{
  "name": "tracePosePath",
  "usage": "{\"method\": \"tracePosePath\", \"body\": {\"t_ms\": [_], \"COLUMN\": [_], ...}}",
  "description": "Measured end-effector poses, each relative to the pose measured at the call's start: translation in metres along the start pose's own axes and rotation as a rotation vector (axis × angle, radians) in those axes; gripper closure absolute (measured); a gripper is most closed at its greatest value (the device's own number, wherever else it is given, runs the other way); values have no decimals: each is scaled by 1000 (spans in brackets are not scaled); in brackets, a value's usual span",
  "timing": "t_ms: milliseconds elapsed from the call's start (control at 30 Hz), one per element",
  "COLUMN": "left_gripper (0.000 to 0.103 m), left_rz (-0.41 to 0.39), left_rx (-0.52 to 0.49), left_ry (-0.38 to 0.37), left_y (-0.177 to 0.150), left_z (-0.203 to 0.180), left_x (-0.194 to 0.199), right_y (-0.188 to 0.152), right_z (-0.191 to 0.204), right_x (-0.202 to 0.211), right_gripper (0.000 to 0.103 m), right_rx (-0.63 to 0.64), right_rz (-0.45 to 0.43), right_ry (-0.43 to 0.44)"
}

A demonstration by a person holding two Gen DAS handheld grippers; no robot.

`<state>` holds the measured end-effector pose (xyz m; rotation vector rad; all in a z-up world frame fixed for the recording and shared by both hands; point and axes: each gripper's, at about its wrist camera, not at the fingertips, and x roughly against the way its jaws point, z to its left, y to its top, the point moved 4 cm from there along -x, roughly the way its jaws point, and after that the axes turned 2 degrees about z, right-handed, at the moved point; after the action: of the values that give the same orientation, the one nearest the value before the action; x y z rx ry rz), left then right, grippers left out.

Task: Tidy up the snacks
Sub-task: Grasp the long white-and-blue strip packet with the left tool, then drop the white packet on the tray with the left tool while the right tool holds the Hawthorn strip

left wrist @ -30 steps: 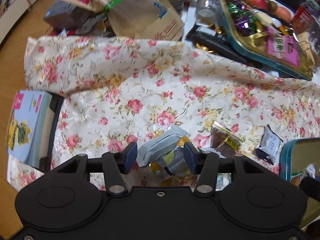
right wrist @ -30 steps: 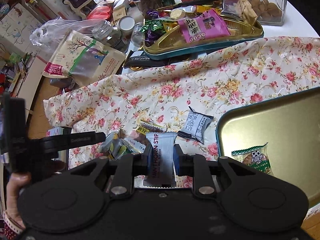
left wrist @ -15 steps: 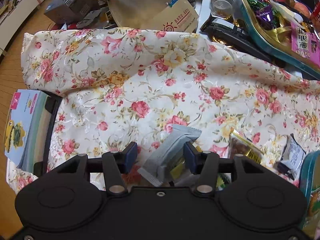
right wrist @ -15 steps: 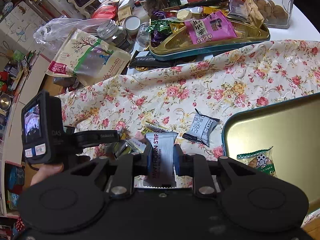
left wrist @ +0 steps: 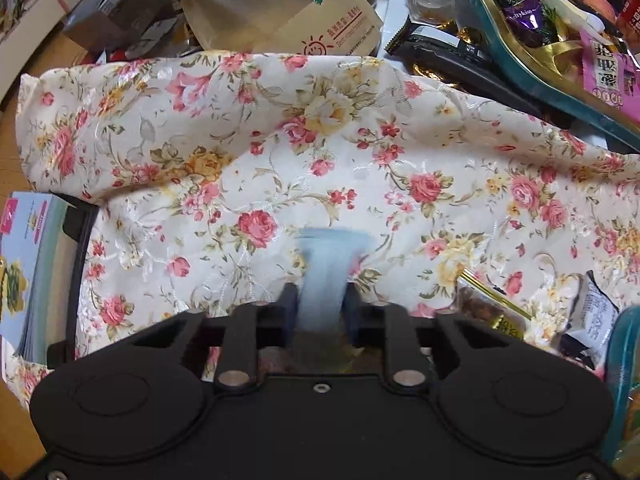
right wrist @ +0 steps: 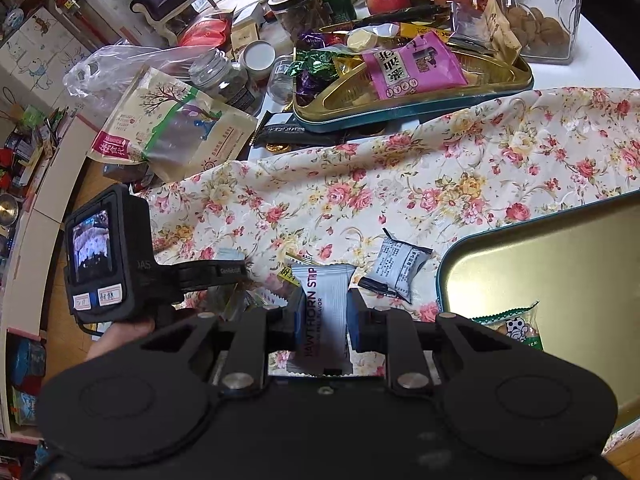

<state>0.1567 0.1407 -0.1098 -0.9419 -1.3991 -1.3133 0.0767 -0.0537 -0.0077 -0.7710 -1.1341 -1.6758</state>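
- Two snack packets are in hand: your left gripper (left wrist: 320,308) has just closed its jaws on a pale blue-grey foil snack sachet (left wrist: 326,268), blurred in the left wrist view, its long axis running out ahead between the fingers.
- Your right gripper (right wrist: 323,314) is clamped on a white "Hawthorn Strip" wrapped bar (right wrist: 325,312), long axis also pointing forward along the fingers.
- What the next move turns on: the gold-lined metal tray with a teal rim (right wrist: 448,264) lies to the right of both grippers, just beside your right one, already holding one green-edged biscuit packet (right wrist: 516,326).
- Your right hand is the nearer; I'd judge it should go first, leaving the left to cross the flowered tablecloth (left wrist: 280,160) over the loose sweets.
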Motion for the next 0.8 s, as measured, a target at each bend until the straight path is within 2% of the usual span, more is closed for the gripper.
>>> {"method": "tracePosePath", "body": {"t_ms": [133, 233, 400, 600, 800], "left_gripper": [76, 76, 76, 76, 76], "left_rz": [1, -52, -132, -190, -189], "left_rx": [58, 92, 146, 55, -91], "left_ry": [17, 30, 12, -6, -100], "left_y": [-2, 3, 12, 5, -19], "left_z": [10, 18, 19, -15, -71], "left_x": [9, 32, 81, 118, 140], "right_y": [1, 2, 7, 13, 16], "right_z": [0, -2, -8, -25, -47], "right_x": [3, 6, 14, 22, 36], "right_gripper": [80, 80, 80, 80, 80], "right_rx": [1, -8, -29, -76, -101], "right_rz": [-13, -26, -52, -81, -124], "right_ry": [-7, -7, -10, -43, -102]}}
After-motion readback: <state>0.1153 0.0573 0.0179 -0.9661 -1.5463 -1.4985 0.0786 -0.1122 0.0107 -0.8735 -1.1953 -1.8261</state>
